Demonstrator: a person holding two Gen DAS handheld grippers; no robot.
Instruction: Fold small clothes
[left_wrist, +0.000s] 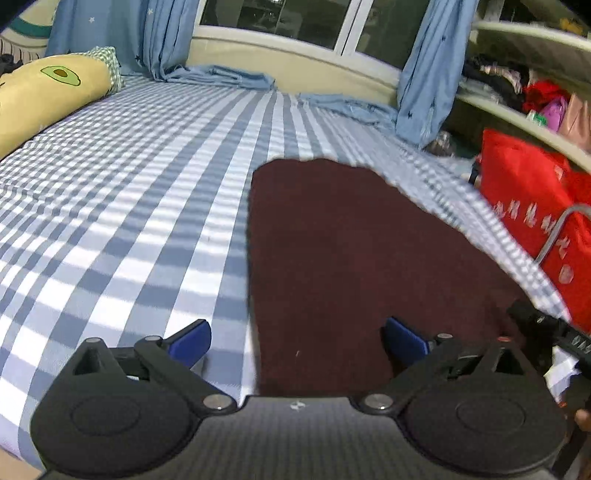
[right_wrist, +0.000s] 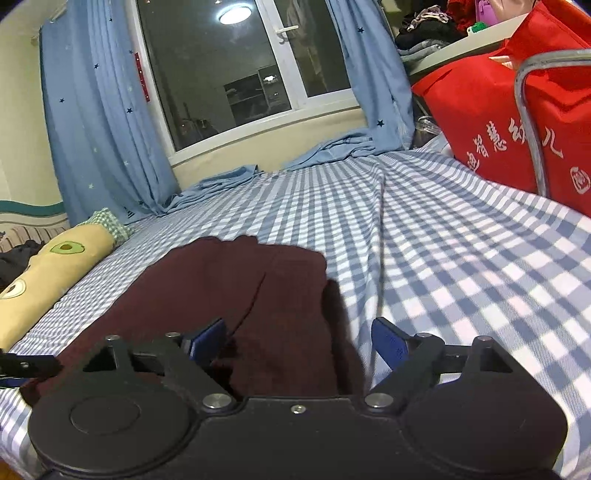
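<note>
Presently we find the maroon garment (right_wrist: 236, 295) lying flat on the checked bed sheet (left_wrist: 129, 221), close to the bed's right edge beside the red bag (right_wrist: 491, 122). Our left tool (left_wrist: 295, 341) stands with jaws apart, straddling the garment's left edge; our right tool (right_wrist: 299, 343) is likewise spread over its right edge, gripping nothing. We judge the risks thus: pinching sheet along with cloth, catching a single layer so the fold skews, or dragging the garment off the bedside.
</note>
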